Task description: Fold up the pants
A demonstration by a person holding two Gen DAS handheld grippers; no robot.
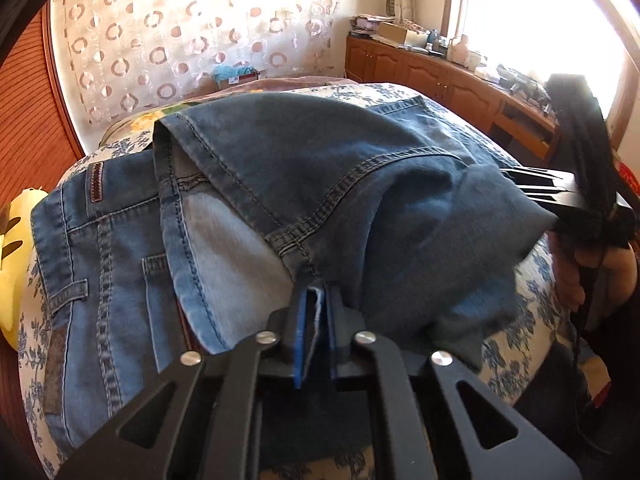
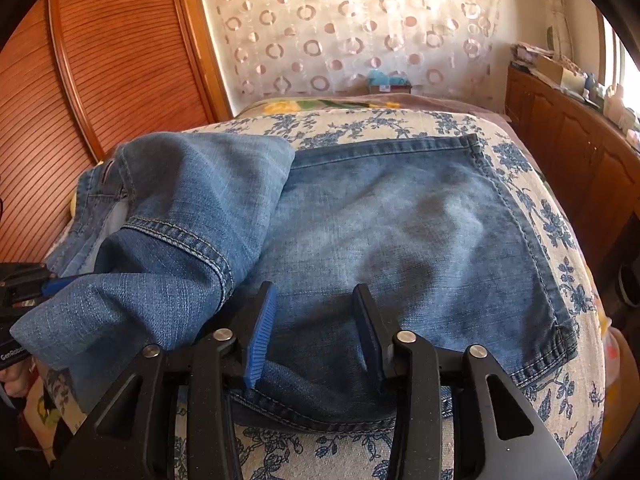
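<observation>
Blue jeans (image 1: 304, 168) lie on a bed with a blue-flowered cover (image 1: 516, 344); one leg is folded back over the waist part. My left gripper (image 1: 316, 320) is shut on a thin denim edge near a seam, the cloth pinched between its blue pads. In the right wrist view my right gripper (image 2: 316, 332) stands open over the flat jeans (image 2: 400, 232), cloth lying under and between its fingers without being pressed. The left gripper (image 2: 44, 284) shows at the left edge, holding the lifted fold. The right gripper (image 1: 532, 188) sits at the jeans' right side.
A yellow soft toy (image 1: 16, 248) lies at the bed's left edge. Wooden cabinets (image 1: 440, 76) with clutter run along the right under a bright window. A wooden slatted door (image 2: 100, 80) and a circle-patterned curtain (image 2: 352, 28) stand behind the bed. A hand (image 1: 576, 276) holds the right gripper.
</observation>
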